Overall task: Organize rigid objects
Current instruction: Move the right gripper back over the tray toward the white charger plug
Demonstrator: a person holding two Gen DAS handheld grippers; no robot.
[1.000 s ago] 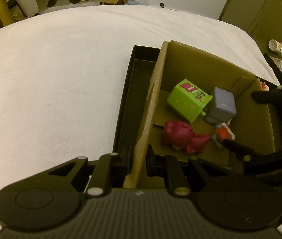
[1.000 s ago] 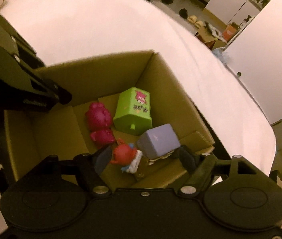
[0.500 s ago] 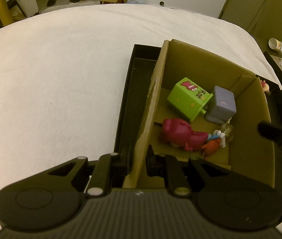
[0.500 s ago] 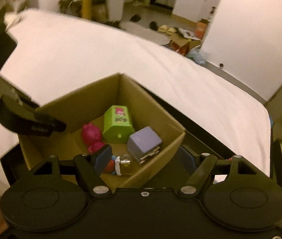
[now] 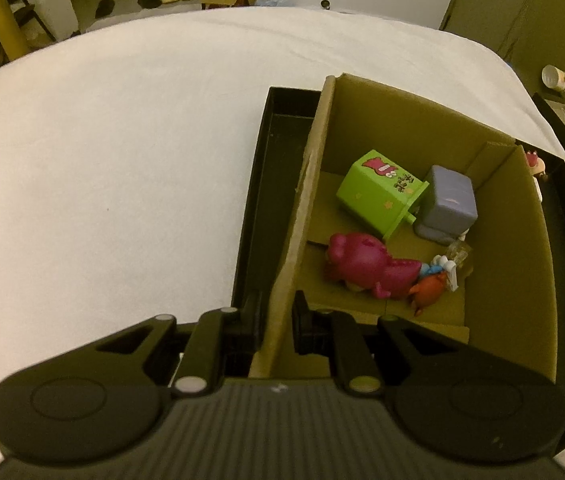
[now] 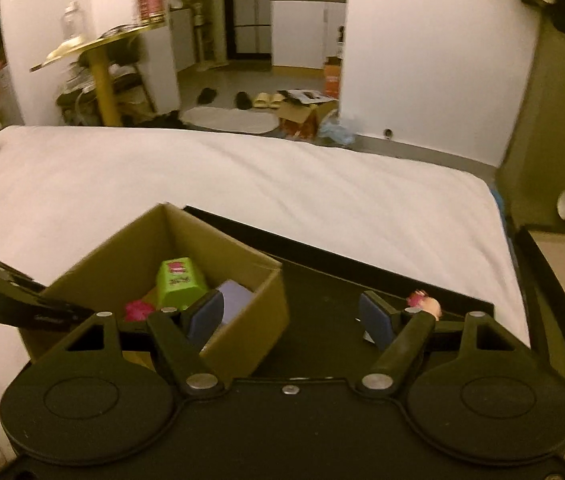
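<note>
A white bed sheet (image 5: 102, 168) fills the left of the left wrist view, and on it lies a black tray (image 5: 260, 184) with a cardboard box (image 5: 410, 120) standing in it. The left gripper (image 5: 276, 320) has its jaws pressed onto the box's near left wall, one finger outside and one inside, pinching the cardboard. Inside the box, from left to right, a magenta pig-like figure (image 5: 358, 266) lies on its side, a green toy bin (image 5: 380, 194) is tipped over behind it, a small orange figure (image 5: 426, 292) lies touching the magenta one's lower end, and a lavender cube toy (image 5: 448, 204) rests against the green bin. A small clear item sits between the orange figure and the cube, though it is too blurred to name. Beyond the box's right wall, a small pink-headed figurine (image 5: 534, 162) stands on the tray. In the right wrist view, the right gripper (image 6: 290, 314) hangs above the tray beside the box, its jaws spread wide with nothing between them; its left finger overlaps the box's near corner, and the figurine (image 6: 426, 304) shows just behind its right finger.
</note>
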